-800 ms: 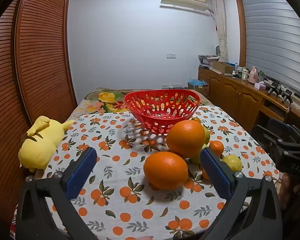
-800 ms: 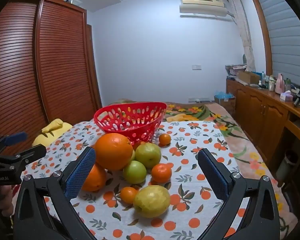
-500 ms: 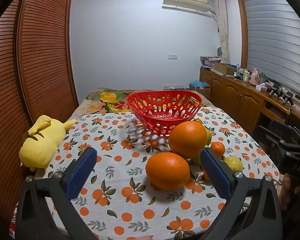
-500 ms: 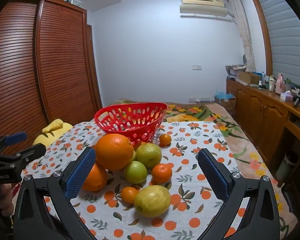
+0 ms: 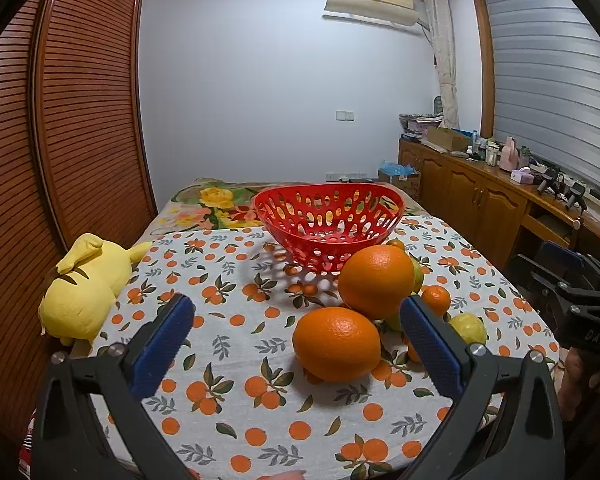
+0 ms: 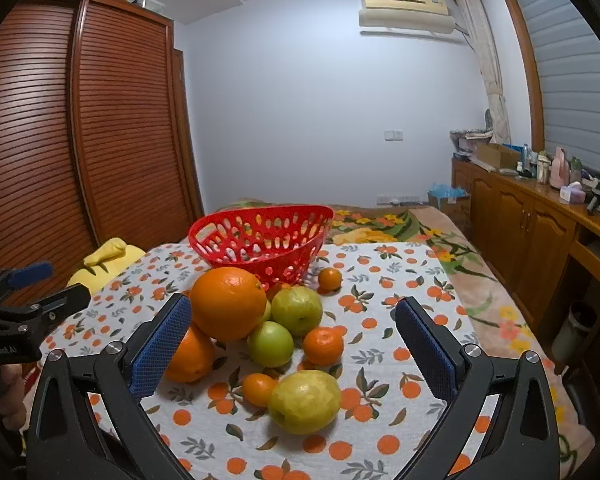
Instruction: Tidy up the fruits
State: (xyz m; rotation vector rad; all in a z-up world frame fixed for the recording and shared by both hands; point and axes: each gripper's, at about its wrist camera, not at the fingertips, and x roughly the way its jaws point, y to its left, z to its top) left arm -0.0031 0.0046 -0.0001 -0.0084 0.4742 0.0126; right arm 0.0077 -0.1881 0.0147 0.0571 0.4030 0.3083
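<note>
A pile of fruit lies on an orange-print cloth in front of an empty red basket (image 5: 328, 220) (image 6: 260, 236). A big orange (image 5: 336, 344) is nearest my left gripper (image 5: 292, 320), with a second big orange (image 5: 376, 280) stacked behind it. In the right wrist view that top orange (image 6: 228, 302) sits beside two green fruits (image 6: 296, 310) (image 6: 270, 344), small tangerines (image 6: 323, 345) (image 6: 258, 388) and a yellow-green fruit (image 6: 304, 400) closest to my right gripper (image 6: 292, 332). Both grippers hover open above the cloth, holding nothing.
A yellow plush toy (image 5: 84, 284) lies at the cloth's left edge by the slatted wardrobe (image 5: 60, 140). A wooden cabinet (image 6: 540, 232) with clutter runs along the right wall. A floral blanket (image 6: 400, 228) lies behind the basket.
Both grippers have stayed open and almost still; the left wrist view has crept slightly back and up, so the basket and oranges sit a little higher. No fruit moved.
</note>
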